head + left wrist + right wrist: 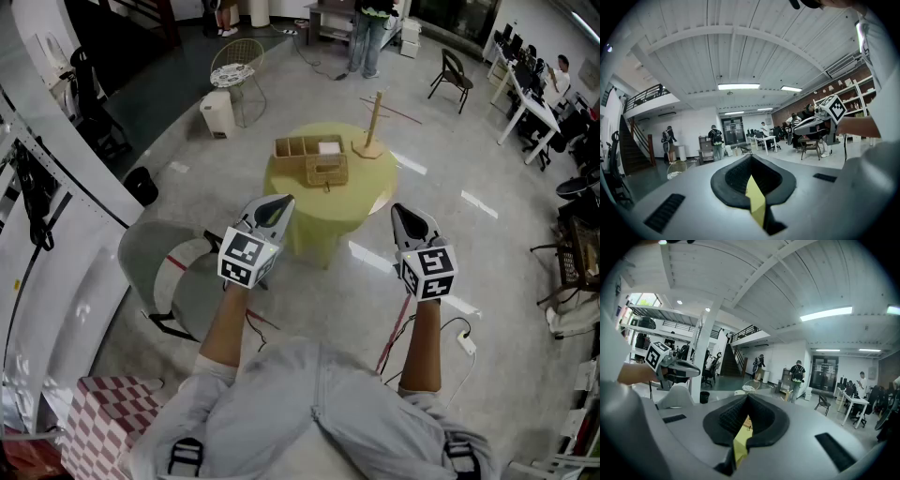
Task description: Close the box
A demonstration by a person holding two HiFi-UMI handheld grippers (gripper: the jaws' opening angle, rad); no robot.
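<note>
A wooden box (311, 159) with open compartments and a white item inside stands on the round yellow table (291, 202), well ahead of me. Both grippers are held up over the floor, short of the table and apart from the box. My left gripper (277, 204) points at the table's near left edge, its jaws shut with nothing between them. My right gripper (409, 216) hovers off the table's near right side, also shut and empty. In the left gripper view the closed jaws (751, 180) leave only a yellow sliver of table showing. The right gripper view (743, 427) shows the same.
A wooden stand (372, 127) sits on the table beside the box. A grey chair (164, 272) is at my left, a white bin (217, 112) and wire chair (236, 64) beyond. A cable with a plug block (466, 342) lies on the floor at my right. People stand far off.
</note>
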